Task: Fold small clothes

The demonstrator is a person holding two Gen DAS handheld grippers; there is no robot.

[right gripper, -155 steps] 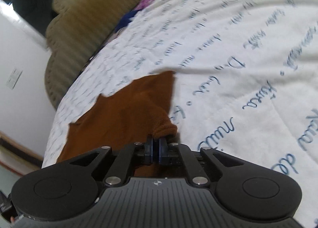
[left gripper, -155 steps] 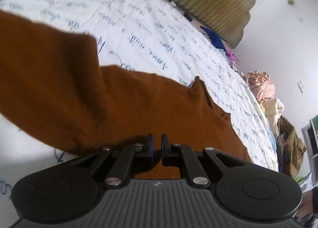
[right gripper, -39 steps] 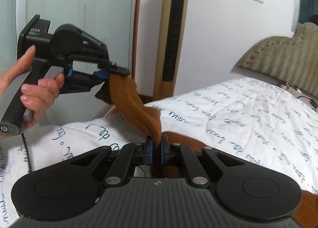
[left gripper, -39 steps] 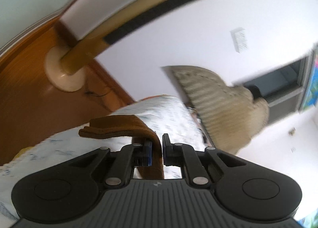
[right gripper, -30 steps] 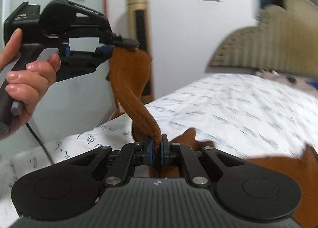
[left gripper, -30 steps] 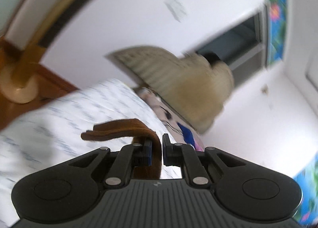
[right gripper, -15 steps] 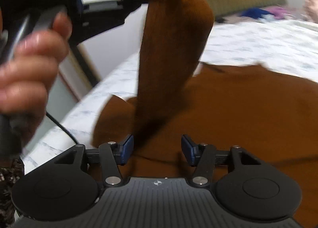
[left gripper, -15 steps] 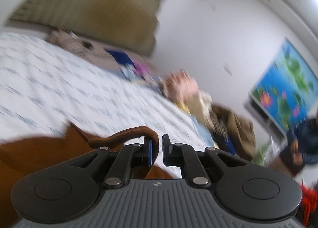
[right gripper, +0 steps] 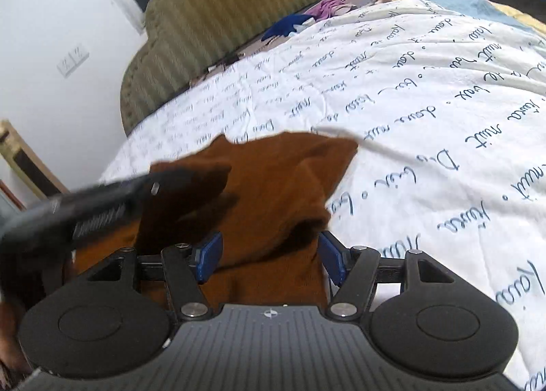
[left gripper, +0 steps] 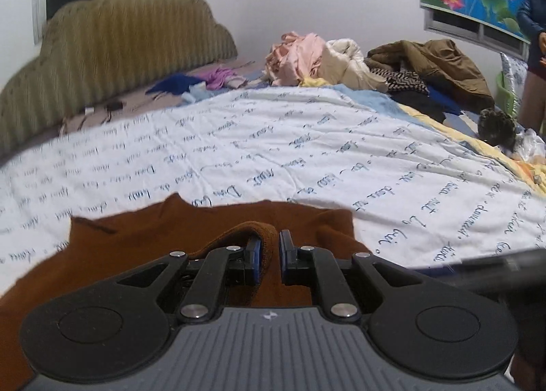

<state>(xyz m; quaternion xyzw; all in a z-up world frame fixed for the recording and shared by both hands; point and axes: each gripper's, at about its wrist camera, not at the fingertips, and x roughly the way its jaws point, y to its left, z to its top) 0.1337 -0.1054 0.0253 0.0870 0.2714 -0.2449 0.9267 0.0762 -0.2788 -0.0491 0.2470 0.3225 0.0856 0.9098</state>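
A rust-brown knit garment (left gripper: 143, 247) lies on the white bedspread (left gripper: 307, 152) printed with blue script. My left gripper (left gripper: 268, 263) is shut on a rolled edge of this brown garment, low over the cloth. In the right wrist view the same garment (right gripper: 273, 186) spreads under my right gripper (right gripper: 269, 259), whose jaws are opening wide. Brown cloth lies beneath and between them, but the pads do not press it. The left gripper's body shows blurred at the left (right gripper: 102, 206) of that view.
A padded olive headboard (left gripper: 112, 49) stands at the back left. A heap of pink, cream and brown clothes (left gripper: 358, 60) lies at the far side of the bed. A person in a dark jacket (left gripper: 532, 15) stands at the far right by the window.
Both grippers swung from facing the wall down over the bed, carrying the garment's edge across. The right jaws opened and let go of the cloth; the left stayed shut on it.
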